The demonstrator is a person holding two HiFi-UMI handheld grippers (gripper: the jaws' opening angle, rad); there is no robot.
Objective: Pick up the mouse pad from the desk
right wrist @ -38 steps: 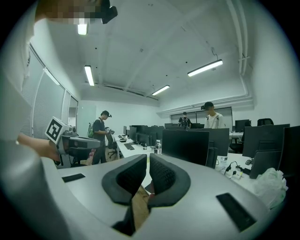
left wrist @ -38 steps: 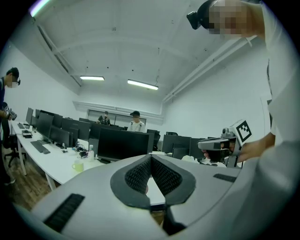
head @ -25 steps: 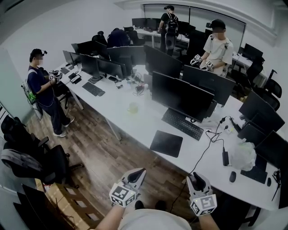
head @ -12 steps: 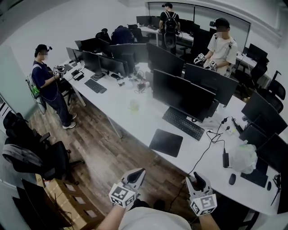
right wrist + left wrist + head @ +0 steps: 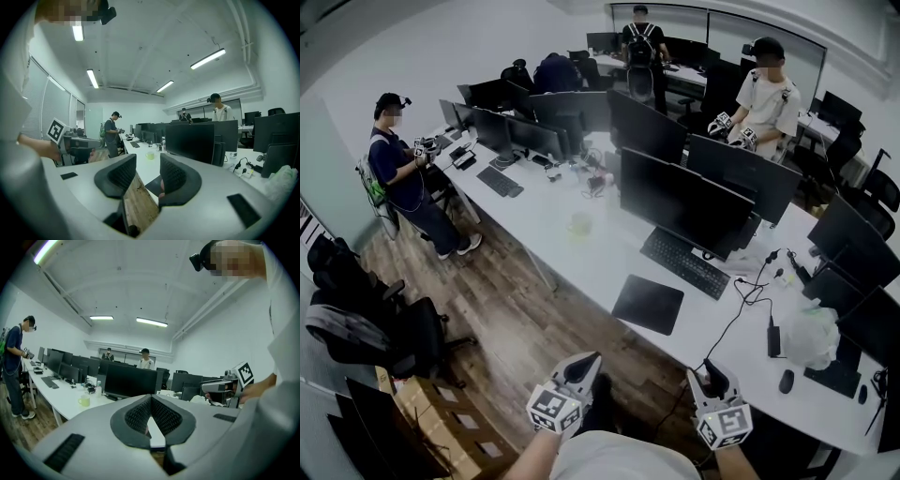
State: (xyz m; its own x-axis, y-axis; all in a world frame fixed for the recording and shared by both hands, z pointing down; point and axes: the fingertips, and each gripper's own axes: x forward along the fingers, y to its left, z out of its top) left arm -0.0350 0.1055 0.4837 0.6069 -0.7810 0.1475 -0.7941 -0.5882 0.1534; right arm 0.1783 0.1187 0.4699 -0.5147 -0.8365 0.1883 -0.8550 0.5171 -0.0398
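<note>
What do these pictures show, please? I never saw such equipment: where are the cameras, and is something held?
A person holds a two-jaw tool in each hand: the left tool and the right tool. The head view looks down from a camera on the person's head. The other two views come from a camera riding on each tool. On the white desk lie a black mouse pad, a keyboard and a mouse. Nothing is held: the left jaws are together; the right jaws have just been opening, nothing between them.

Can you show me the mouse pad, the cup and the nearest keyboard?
mouse pad (image 5: 648, 304), head view, middle of its dark top.
cup (image 5: 578, 225), head view, its side.
keyboard (image 5: 684, 263), head view, middle of the keys.
</note>
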